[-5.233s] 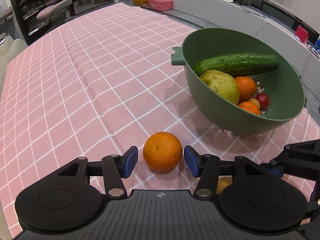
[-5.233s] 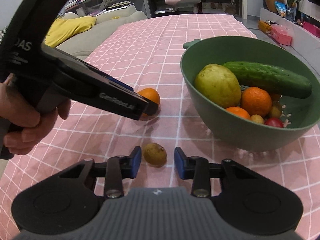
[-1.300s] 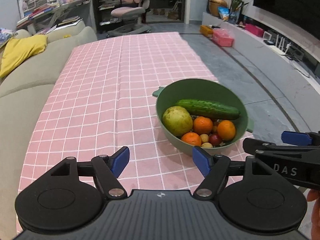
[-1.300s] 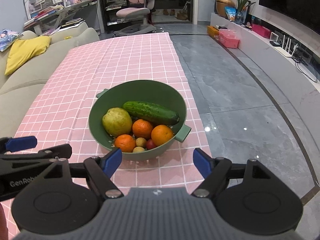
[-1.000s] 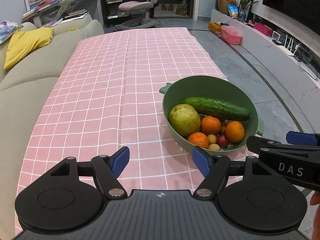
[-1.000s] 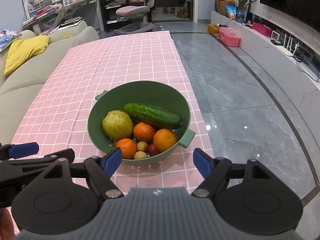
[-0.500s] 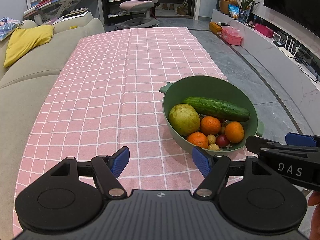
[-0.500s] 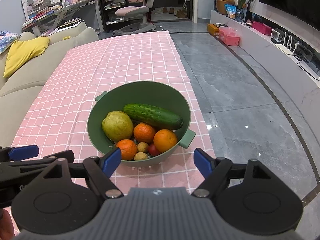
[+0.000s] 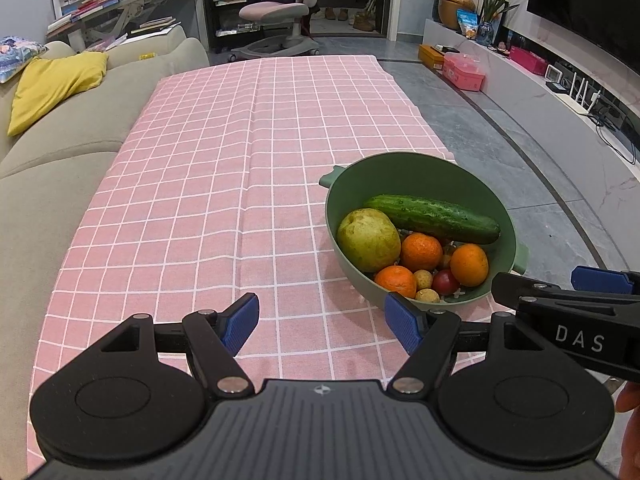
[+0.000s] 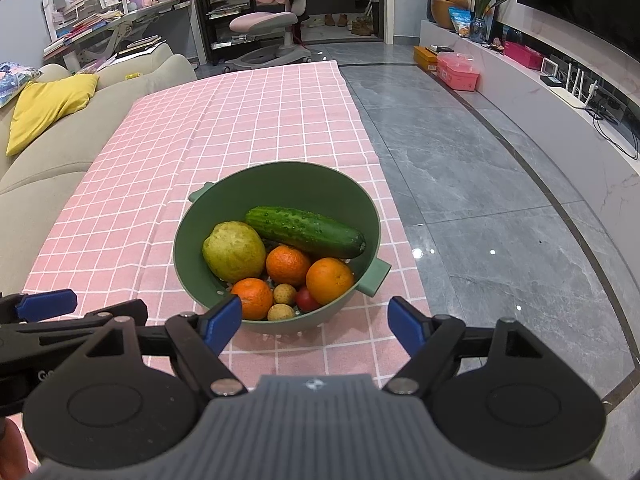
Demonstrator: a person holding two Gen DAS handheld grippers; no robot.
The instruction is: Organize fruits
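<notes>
While held above the near end of the pink cloth [image 9: 208, 184], both grippers gape with nothing between the blue pads: left gripper [image 9: 322, 322] over bare checks, right gripper [image 10: 314, 324] just short of the bowl [image 10: 320, 184]. Green bowl, two side handles, near the cloth's right edge, holding all the fruit: cucumber [image 10: 305, 231] lying across the back, pear [image 10: 234, 252] at left, three oranges — middle [image 10: 288, 265], right [image 10: 330, 281], front [image 10: 252, 298] — plus two small tan fruits [image 10: 284, 293] and a red one [image 10: 306, 299] low in the middle. Same load in the left view: bowl [image 9: 424, 172], cucumber [image 9: 432, 218], pear [image 9: 368, 239], oranges [image 9: 421, 252], red fruit [image 9: 445, 282]. Hard to name the tan fruits or the red one at this size. Bottom of the bowl mostly buried; pale spots by the front orange, possibly drain holes. Red fruit half hidden behind the right orange in the right view, clearer in the left. Far handle plain in the right view only as a green tab; near handle cut by the rim in the left. Each gripper's side caught at the edge of the other's view. Sofa [image 9: 60, 132] with yellow cushion [image 9: 52, 84] along the cloth's left; grey floor [image 10: 480, 184] at right, seen far more fully from the right wrist.
</notes>
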